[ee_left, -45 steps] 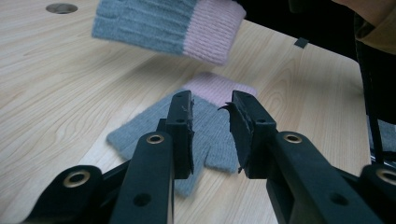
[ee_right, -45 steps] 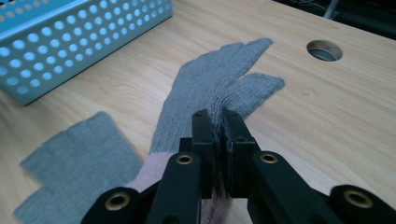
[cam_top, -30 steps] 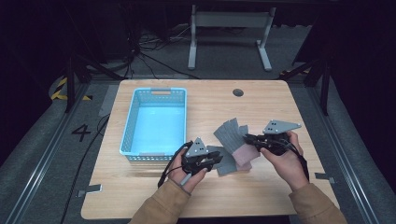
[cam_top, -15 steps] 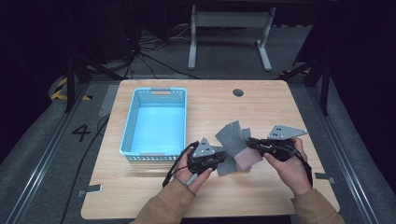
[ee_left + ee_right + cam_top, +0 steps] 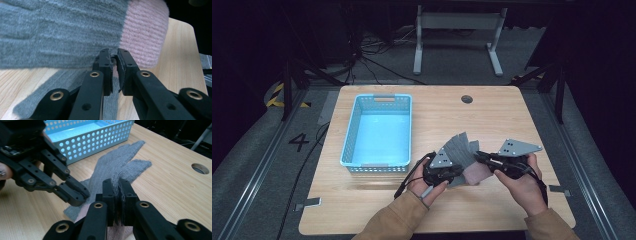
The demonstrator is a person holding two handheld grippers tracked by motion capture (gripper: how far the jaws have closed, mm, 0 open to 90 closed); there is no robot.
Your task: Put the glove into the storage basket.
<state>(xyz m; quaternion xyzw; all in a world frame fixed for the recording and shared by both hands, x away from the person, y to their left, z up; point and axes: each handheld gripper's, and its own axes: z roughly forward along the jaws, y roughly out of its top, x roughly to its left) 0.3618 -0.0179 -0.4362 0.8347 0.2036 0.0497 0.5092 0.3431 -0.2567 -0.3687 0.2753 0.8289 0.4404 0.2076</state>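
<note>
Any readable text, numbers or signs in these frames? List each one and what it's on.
"4": painted on the floor left of the table.
Yellow-black hazard stripes on the floor, no wording.
No readable lettering on the blue basket, the grey-pink cloth, or either gripper.

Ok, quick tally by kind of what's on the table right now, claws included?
Blue perforated basket: 1
Grey knit gloves with pink cuffs: cannot tell whether one or two, counted as 1 bundle, pinched by both claws
Claws: 2, left claw and right claw
Total: 4
</note>
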